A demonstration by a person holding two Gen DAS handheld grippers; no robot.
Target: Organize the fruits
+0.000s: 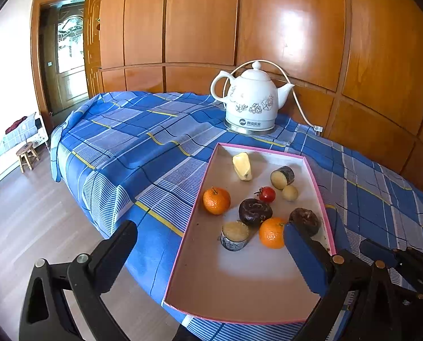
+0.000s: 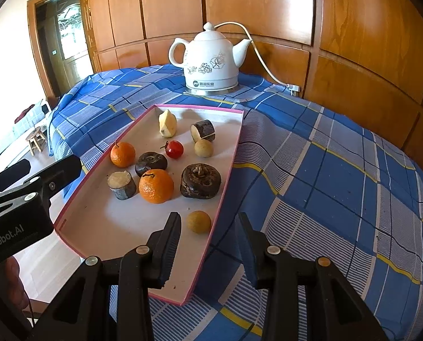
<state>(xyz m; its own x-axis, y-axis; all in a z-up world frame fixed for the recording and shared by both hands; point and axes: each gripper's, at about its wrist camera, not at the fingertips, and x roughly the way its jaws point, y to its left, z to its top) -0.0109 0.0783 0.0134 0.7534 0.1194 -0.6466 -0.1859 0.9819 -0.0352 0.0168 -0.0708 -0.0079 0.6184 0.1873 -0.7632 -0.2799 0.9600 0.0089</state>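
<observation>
- Readable writing first: the left gripper (image 2: 26,176), seen at the left edge of the right wrist view, has "GenRobot.AI" printed on its black body (the first letters are cut off). The white kettle (image 2: 211,59) carries a round logo and some characters too small to make out, plus grey flower prints.
- The left gripper's fingers are spread wide in its own view, one over the floor and the blue-padded one over the tray's near right corner, nothing between them, so it's released.
- The tray (image 2: 97,199) is a shallow pink-rimmed box on the blue plaid cloth (image 2: 325,170), long axis running from the near edge away toward the kettle.
- Inside it, left to right: an orange (image 2: 122,155), a cut cane piece (image 2: 122,184) standing on end, a dark water chestnut (image 2: 151,164), a bigger orange (image 2: 156,186), a pale yellow wedge (image 2: 167,123) pointing tip-up toward the kettle, a cherry tomato (image 2: 174,149), a second cane piece (image 2: 203,131) lying on its side with its cut face to the left, a longan (image 2: 203,148), a large water chestnut (image 2: 200,181).
- Another longan (image 2: 198,221) sits alone near the tray's right wall.
- The right gripper (image 2: 208,244) hovers just short of that longan, fingers apart and straddling the tray's right wall, gripping nothing.
</observation>
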